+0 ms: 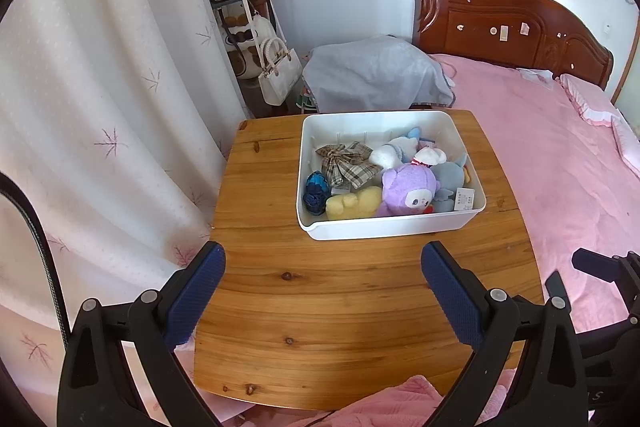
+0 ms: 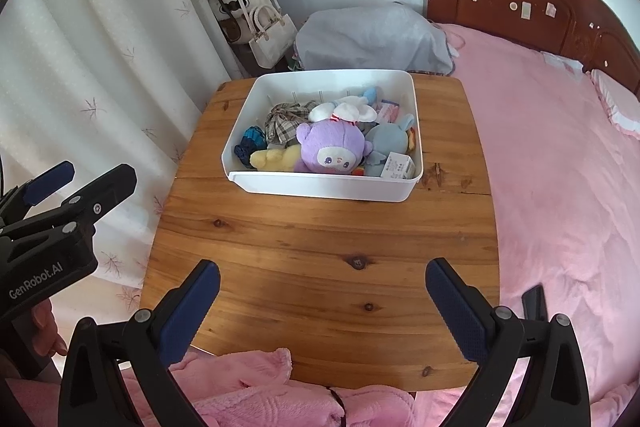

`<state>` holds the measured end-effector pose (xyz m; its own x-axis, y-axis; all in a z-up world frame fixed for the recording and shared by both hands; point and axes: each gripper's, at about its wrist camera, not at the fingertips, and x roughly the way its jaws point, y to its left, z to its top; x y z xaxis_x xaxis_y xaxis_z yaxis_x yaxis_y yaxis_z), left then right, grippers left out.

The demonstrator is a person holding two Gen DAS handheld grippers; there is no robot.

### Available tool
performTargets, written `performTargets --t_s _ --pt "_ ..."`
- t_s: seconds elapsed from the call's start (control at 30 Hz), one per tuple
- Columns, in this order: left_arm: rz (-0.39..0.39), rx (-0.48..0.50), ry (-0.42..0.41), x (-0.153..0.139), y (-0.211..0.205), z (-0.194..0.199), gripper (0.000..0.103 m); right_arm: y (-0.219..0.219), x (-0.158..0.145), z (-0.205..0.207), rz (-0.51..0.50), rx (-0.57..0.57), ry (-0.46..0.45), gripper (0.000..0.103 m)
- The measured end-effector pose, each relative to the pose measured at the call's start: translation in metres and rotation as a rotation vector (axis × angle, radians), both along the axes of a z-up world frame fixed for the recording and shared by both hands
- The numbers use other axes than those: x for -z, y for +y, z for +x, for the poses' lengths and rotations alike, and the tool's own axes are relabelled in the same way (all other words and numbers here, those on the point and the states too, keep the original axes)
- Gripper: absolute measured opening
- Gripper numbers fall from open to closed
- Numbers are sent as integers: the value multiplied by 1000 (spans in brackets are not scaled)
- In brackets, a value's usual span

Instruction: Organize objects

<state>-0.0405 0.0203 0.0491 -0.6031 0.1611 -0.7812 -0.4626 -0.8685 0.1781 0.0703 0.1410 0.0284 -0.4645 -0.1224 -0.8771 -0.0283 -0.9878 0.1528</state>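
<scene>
A white plastic bin (image 1: 384, 225) (image 2: 320, 187) stands on the far part of a wooden table (image 1: 320, 307) (image 2: 320, 267). It holds several soft things: a purple plush (image 1: 406, 189) (image 2: 330, 147), a yellow plush (image 1: 352, 203) (image 2: 276, 159), a plaid bow (image 1: 348, 163) (image 2: 284, 119), a white plush (image 1: 394, 151) (image 2: 344, 111), a grey-blue plush (image 1: 450, 175) (image 2: 390, 139), a blue item (image 1: 316, 191) (image 2: 250, 143) and a small white box (image 1: 464, 199) (image 2: 398, 165). My left gripper (image 1: 322, 263) is open and empty above the near table. My right gripper (image 2: 322, 279) is open and empty too. The left gripper also shows in the right wrist view (image 2: 80, 179).
A bed with a pink cover (image 1: 560, 167) (image 2: 560, 147) lies right of the table. A white curtain (image 1: 100, 107) (image 2: 100, 47) hangs left. Bags (image 1: 276, 71) (image 2: 268, 39) hang on a rack behind. A grey covered bundle (image 1: 376, 75) (image 2: 372, 39) sits beyond the table. Pink cloth (image 2: 260, 387) lies at the near edge.
</scene>
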Motion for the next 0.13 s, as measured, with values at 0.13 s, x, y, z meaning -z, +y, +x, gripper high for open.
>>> performTargets --t_s 0.13 --pt "5 4 -1 0 0 1 99 -1 0 1 3 6 -4 103"
